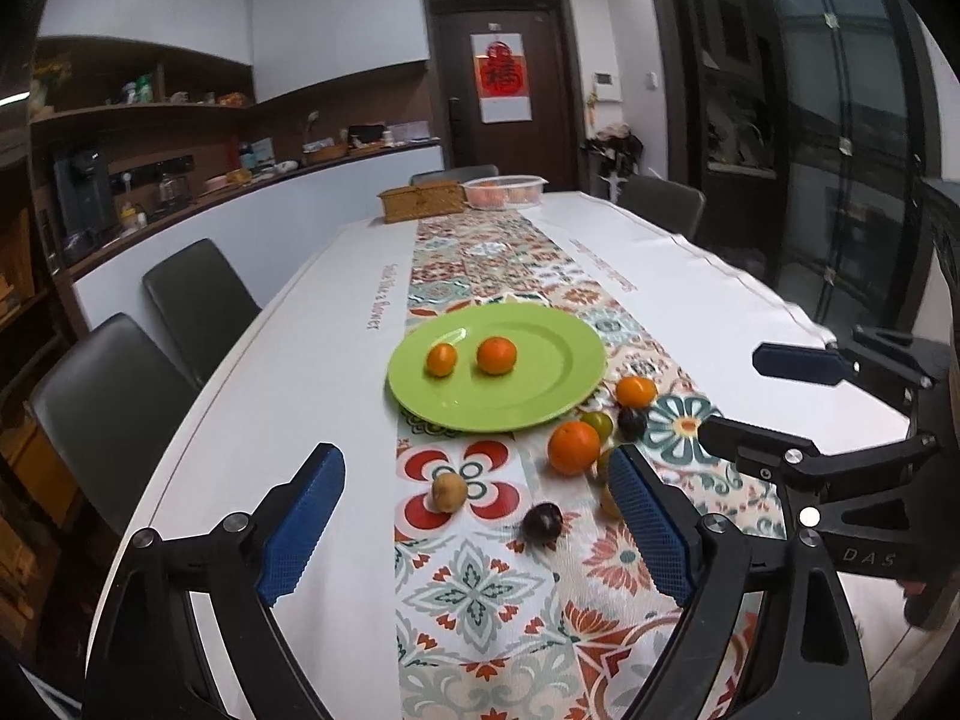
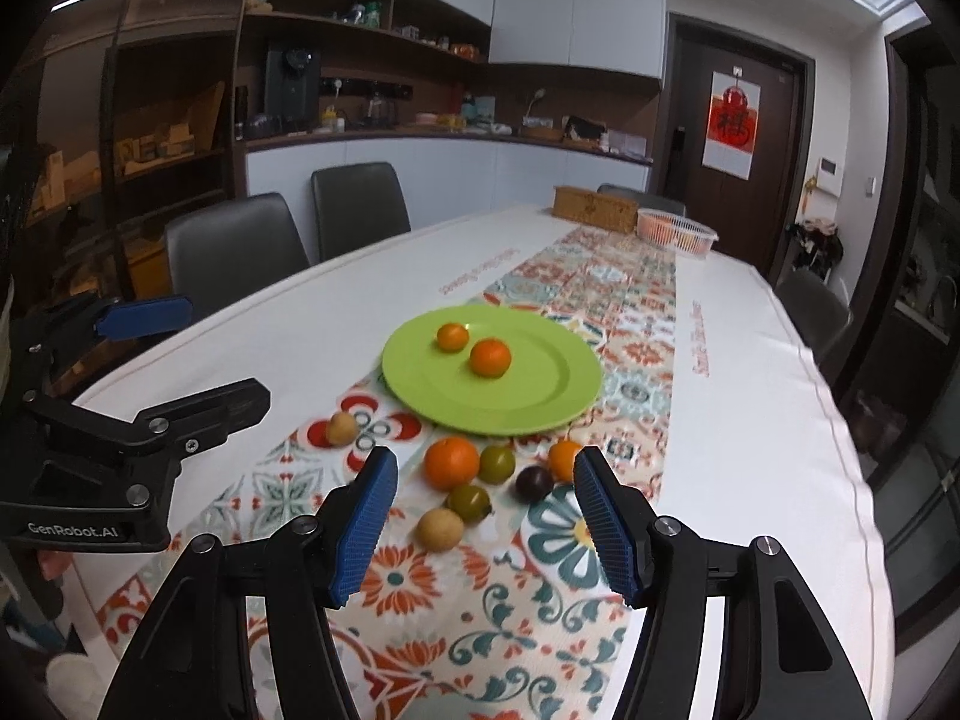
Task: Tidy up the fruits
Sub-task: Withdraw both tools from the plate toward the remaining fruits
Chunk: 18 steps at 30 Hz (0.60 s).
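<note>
- A green plate (image 2: 558, 390) is seen on the patterned runner (image 2: 510, 588) of the counter (image 2: 750, 420); all positions below are taken from this plate.
- Two small oranges (image 2: 490, 358) are recorded lying on the plate, close together but apart.
- Off the plate, just beyond its near rim, a loose cluster is noted on the runner: a large orange (image 2: 451, 463), a green-brown fruit (image 2: 497, 464), a dark plum (image 2: 533, 483), a small orange (image 2: 564, 459), a second green-brown fruit (image 2: 469, 502) and a tan fruit (image 2: 440, 529).
- A second tan fruit (image 1: 449, 492) and a second dark plum (image 1: 542, 524) are seen nearer the left tool, apart from the cluster.
- The left tool (image 1: 477, 531) is held above the counter on the near side of the plate, fingers spread wide, nothing between them.
- The right tool (image 2: 486, 531) is held near the cluster, fingers likewise spread, nothing gripped.
- At the counter's far end, well beyond the plate, a woven box (image 1: 423, 200) and a clear tub of fruit (image 1: 505, 191) are noted.
</note>
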Tool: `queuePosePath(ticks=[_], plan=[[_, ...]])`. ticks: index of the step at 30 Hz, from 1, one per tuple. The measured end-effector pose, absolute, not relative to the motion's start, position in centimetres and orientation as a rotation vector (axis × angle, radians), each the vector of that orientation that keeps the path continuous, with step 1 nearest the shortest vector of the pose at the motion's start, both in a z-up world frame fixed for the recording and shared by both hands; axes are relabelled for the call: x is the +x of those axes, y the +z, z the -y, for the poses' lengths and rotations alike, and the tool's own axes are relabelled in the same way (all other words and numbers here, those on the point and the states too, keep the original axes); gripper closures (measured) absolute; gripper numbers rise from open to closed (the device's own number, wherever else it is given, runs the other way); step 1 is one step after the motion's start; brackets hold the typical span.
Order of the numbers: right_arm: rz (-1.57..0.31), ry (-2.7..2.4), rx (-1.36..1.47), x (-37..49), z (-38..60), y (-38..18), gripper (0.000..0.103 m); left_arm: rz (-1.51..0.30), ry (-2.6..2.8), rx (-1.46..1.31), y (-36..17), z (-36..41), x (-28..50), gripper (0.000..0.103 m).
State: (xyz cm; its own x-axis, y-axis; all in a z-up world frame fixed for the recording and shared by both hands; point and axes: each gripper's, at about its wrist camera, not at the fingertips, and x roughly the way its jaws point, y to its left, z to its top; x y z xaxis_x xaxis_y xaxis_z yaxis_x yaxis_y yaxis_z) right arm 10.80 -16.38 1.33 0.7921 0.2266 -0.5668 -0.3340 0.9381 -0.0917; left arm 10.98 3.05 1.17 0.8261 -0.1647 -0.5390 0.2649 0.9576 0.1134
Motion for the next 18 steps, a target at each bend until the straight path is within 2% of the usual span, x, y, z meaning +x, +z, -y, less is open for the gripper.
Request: queuePosePath(ticks=[9, 18], plan=[[-0.625, 0.316, -0.261, 10.7, 15.7, -0.7, 0.041, -0.551, -0.308, 0.318, -1.3, -2.1, 11.0, 0.016], [-0.665, 0.346, -0.323, 11.8, 14.7, -2.6, 0.042, -0.591, -0.433, 0.408, -3.9, -1.1, 12.1, 0.035]])
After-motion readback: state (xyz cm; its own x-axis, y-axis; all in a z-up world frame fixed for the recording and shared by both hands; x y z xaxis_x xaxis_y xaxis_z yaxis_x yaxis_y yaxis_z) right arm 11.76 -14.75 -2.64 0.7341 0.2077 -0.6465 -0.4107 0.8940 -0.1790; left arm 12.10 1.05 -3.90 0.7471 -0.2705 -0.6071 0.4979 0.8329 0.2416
